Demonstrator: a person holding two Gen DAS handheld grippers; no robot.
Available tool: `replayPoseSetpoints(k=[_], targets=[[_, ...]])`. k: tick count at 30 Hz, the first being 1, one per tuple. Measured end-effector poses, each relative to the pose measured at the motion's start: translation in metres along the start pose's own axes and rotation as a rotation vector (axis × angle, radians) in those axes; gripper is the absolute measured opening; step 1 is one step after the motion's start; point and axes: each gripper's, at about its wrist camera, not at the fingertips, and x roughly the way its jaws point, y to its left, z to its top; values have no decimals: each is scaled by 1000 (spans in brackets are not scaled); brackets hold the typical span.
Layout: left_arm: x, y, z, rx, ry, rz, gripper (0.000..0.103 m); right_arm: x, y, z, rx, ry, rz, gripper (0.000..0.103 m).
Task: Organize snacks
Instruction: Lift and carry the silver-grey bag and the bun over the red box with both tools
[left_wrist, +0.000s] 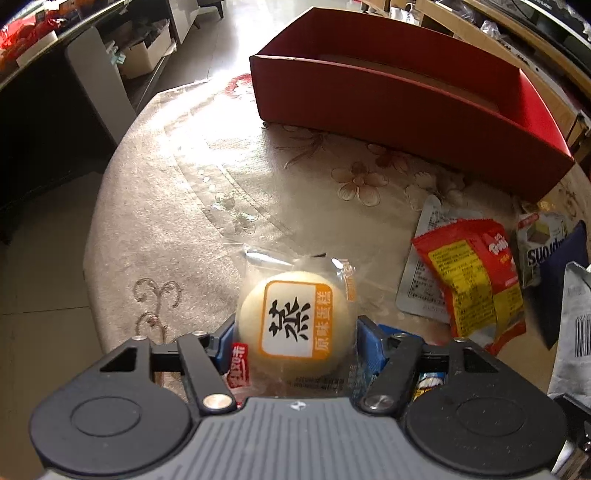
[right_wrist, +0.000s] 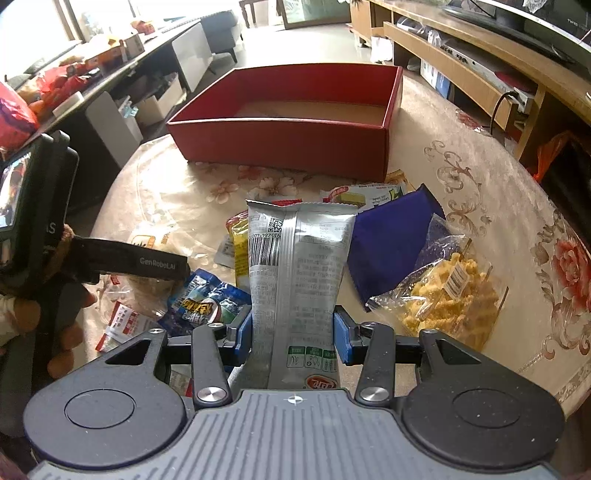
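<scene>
My left gripper (left_wrist: 295, 341) is shut on a round steamed cake in clear wrap (left_wrist: 295, 321) and holds it over the round table. My right gripper (right_wrist: 293, 328) is shut on a silver snack bag (right_wrist: 299, 266), held upright above the snack pile. The red cardboard box (left_wrist: 399, 107) stands open at the far side of the table; it also shows in the right wrist view (right_wrist: 295, 144), with only its brown floor visible inside. The left gripper's body and the hand holding it show at the left of the right wrist view (right_wrist: 40, 236).
Loose snacks lie on the floral tablecloth (right_wrist: 480, 173): a red-and-yellow packet (left_wrist: 476, 280), a dark blue bag (right_wrist: 391, 236), a clear bag of yellow puffs (right_wrist: 450, 291), a blue packet (right_wrist: 207, 302). A TV cabinet (right_wrist: 480, 66) and a sideboard (right_wrist: 110, 66) flank the table.
</scene>
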Motion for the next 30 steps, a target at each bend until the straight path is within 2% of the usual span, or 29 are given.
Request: replayPoseSetpoints(k=[10,16,20,30], targets=[[-11,1,-7,-39,32,-7,57,-4,6,4,-13,-25,16,52],[-45,0,2,-74,-45,-85,57,-9,2,14,9,-51,-7,51],[-58,-1,22,-111,-97,-137,57,-11,1,35,6,-89,-12,51],[-52,-36,91,-114,-151,-163,57,17,-18,97,54,-151,-6,51]])
